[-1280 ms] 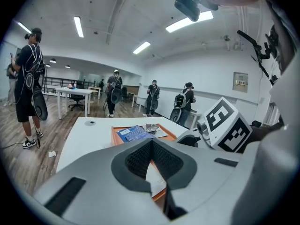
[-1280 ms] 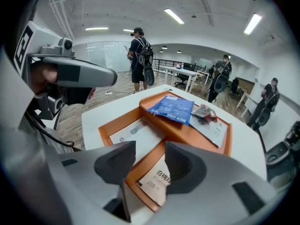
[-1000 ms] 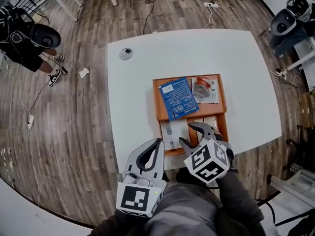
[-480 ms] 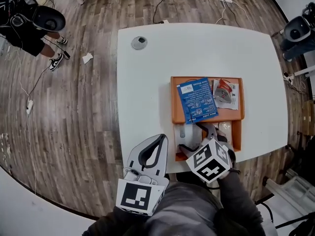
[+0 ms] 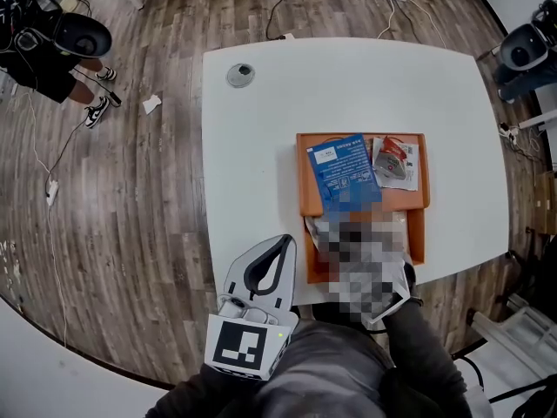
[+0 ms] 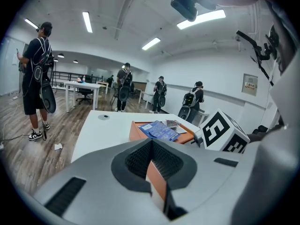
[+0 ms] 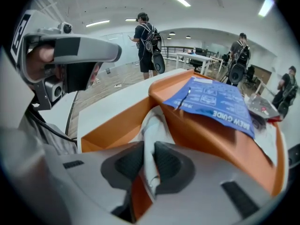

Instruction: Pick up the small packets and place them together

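We log the right gripper (image 7: 149, 165): jaws just closing, now pinching a white packet (image 7: 151, 125) in the near-left compartment of the tray (image 5: 303, 181).
We log the left gripper (image 6: 151, 159): jaws together, empty, clear of the tray.
Progress, we judge: first pick begun. The red packet (image 5: 396, 162) lies far right, and nothing is gathered yet.

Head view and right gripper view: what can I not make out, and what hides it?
- Near compartments of the tray: head view, a mosaic patch covers them.
- The white packet: right gripper view; the right gripper's jaws, just closed on it, hide its lower part.
- Small print on the blue booklet: head view, too small.
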Demonstrator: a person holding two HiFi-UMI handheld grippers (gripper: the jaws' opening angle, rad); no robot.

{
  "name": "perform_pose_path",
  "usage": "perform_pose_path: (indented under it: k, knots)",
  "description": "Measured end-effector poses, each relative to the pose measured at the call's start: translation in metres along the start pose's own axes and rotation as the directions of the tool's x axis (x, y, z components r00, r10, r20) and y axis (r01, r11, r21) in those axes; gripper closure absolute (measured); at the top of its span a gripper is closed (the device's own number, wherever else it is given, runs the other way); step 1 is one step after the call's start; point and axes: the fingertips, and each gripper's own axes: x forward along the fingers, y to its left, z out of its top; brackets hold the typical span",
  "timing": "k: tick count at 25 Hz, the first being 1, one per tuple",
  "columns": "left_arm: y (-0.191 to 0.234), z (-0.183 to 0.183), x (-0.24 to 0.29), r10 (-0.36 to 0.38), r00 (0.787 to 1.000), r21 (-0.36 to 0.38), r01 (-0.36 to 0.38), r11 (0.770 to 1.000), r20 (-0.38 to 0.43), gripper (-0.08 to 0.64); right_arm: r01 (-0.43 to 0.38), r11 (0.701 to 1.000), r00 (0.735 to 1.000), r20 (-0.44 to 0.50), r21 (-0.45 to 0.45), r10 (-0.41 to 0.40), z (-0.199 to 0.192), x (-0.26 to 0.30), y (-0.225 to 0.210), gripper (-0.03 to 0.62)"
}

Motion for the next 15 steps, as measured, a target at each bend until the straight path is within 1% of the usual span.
perform_pose_path:
  k: [5, 8, 12, 15]
  knots:
    - [-0.008, 0.002, -0.002, -0.003, 1.0, 0.011, 0.003, 1.0, 0.006, 0.563, -0.004, 1.0, 1.0, 0.013, -0.02, 0.004, -0.001, -0.009, 0.004, 0.528]
    - [-0.013, 0.006, -0.005, 0.005, 1.0, 0.03, -0.005, 1.0, 0.024, 0.563, -0.006, 0.999, 0.999, 0.032, -0.034, 0.007, -0.001, -0.019, 0.009, 0.528]
    - [-0.03, 0.013, -0.011, 0.007, 0.999, 0.06, -0.009, 0.998, 0.045, 0.563, 0.028, 0.998, 0.997, 0.077, -0.051, -0.024, 0.002, -0.043, 0.009, 0.528]
    - [-0.051, 0.015, -0.016, -0.016, 0.997, 0.09, 0.009, 0.996, 0.076, 0.563, 0.051, 0.997, 0.993, 0.107, -0.062, -0.044, -0.001, -0.063, 0.012, 0.528]
